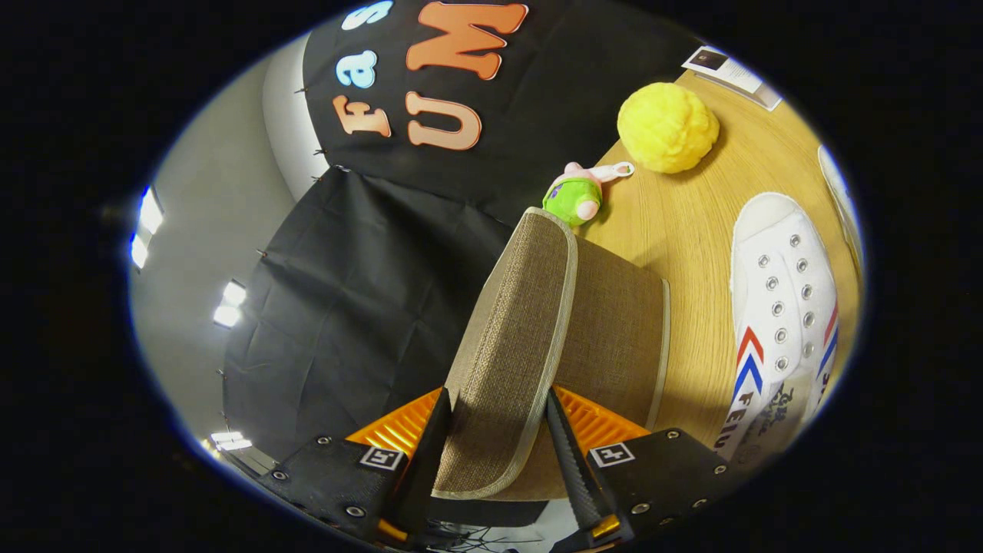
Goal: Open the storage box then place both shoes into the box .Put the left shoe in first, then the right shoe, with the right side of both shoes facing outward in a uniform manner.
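Gripping lid [530,338] of storage box [622,330]: I note gripper [499,438] fingers pinching fabric flap from both sides, flap raised. Box interior hidden; contents undetermined. White shoe [783,322] lies on wooden table [683,230] beside box. Yellow plush ball [666,127] and green toy [574,198] beyond box.

**Wooden table and its load**

A light wooden table [691,230] carries a fuzzy yellow ball [666,127], a small green and pink plush toy [576,196] beside it, a white lace-up sneaker [783,307], a beige fabric storage box [614,338], and a printed card [733,73] at the far edge.
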`<state>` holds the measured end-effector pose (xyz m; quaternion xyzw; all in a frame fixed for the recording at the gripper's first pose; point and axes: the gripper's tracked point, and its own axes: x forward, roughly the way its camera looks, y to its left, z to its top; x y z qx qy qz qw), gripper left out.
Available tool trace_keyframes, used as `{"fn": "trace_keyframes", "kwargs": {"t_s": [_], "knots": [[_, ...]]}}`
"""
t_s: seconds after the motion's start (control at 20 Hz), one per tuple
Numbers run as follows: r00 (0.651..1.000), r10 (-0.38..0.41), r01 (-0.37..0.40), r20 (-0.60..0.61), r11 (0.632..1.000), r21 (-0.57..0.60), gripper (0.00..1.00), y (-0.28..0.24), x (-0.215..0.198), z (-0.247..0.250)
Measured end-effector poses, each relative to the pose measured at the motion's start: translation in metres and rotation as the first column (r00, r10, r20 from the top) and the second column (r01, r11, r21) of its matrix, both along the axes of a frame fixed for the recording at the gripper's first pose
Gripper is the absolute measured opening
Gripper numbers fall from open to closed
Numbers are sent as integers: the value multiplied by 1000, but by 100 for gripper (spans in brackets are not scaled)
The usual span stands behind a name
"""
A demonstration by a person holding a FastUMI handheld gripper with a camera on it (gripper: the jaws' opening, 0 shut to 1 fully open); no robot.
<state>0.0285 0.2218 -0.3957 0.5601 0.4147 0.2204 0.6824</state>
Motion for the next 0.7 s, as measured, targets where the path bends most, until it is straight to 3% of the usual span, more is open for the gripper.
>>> {"fn": "trace_keyframes", "kwargs": {"t_s": [0.2, 0.4, 0.55, 0.7], "knots": [[997, -74, 71, 29, 994, 81, 72, -14, 6, 14], [996, -76, 70, 55, 992, 104, 68, -15, 5, 21], [998, -43, 39, 50, 997, 70, 46, -6, 0, 10], [996, -74, 71, 49, 996, 58, 36, -6, 5, 9]]}}
